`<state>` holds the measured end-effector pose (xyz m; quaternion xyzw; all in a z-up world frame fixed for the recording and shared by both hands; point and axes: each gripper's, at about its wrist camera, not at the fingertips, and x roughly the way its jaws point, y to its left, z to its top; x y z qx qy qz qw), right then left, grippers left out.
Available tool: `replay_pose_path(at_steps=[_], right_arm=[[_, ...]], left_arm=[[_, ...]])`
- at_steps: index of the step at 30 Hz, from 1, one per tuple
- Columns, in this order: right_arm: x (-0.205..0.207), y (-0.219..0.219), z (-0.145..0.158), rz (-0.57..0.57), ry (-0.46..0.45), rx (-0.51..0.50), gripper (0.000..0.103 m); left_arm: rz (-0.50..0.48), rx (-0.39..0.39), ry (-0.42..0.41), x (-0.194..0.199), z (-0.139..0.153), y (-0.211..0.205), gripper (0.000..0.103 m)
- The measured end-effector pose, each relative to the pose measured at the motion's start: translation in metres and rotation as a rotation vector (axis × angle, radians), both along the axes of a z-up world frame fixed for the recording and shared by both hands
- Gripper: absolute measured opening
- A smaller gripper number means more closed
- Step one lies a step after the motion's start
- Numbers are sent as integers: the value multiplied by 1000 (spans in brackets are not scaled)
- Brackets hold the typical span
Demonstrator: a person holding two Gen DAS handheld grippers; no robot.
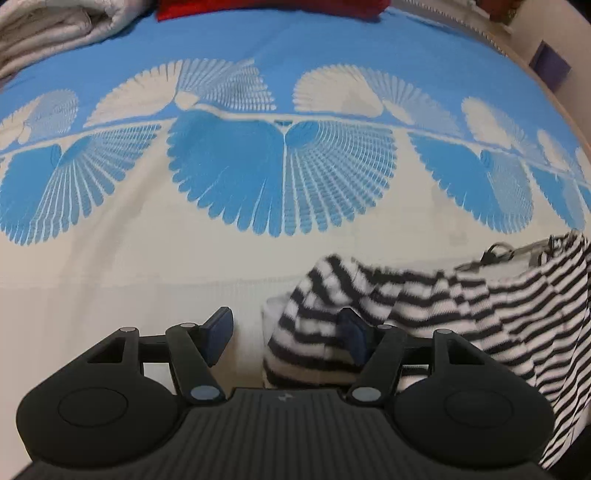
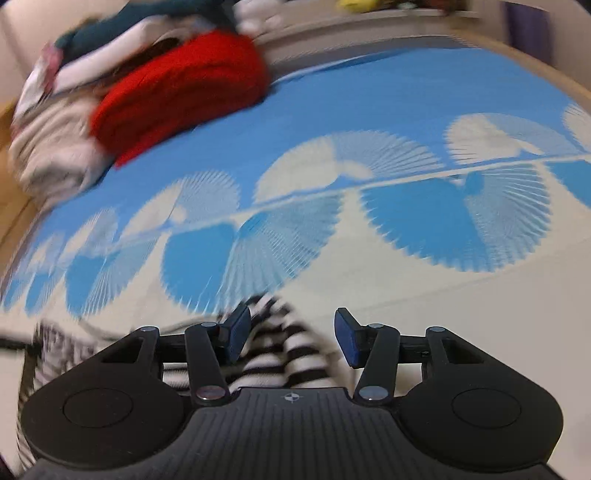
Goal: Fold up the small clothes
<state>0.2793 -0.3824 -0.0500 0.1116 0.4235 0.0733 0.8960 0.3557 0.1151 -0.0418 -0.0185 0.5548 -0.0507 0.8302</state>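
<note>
A black-and-white striped garment [image 1: 461,295] lies crumpled on the blue-and-cream bedspread [image 1: 147,258], at the lower right of the left wrist view. My left gripper [image 1: 286,336] is open above its left end. The left pad hangs clear of the cloth, and the right pad sits against a striped fold. In the blurred right wrist view a bunched part of the striped garment [image 2: 273,354] lies between the pads of my right gripper [image 2: 291,336]. That gripper is open, with a gap between the cloth and its right pad.
A red cloth [image 2: 184,92] and a pile of mixed clothes [image 2: 110,44] sit at the far left of the bedspread [image 2: 443,295]. A folded pale blanket [image 1: 44,29] lies at the far corner. The bed's edge curves along the right, with a purple object [image 1: 550,64] beyond it.
</note>
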Motion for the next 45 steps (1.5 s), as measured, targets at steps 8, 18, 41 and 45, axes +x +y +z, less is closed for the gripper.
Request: replay_pose_path(at_steps=[8,18,41,45], right_arm=[[2,11,11,-95,-137,-49,0],[22,48,-37,-45,90,-346,22],[-134,-16,-26,-133,282,-4,44],[-138,-12,-26,-102,275,8,15]], left_arm=[[134,-57,-106,9,13,21,4],[45,204,95,0,-20,3,55],[237,-275,177,-175,-22,74,57],[198,-303,164,-173,-25,67,4]])
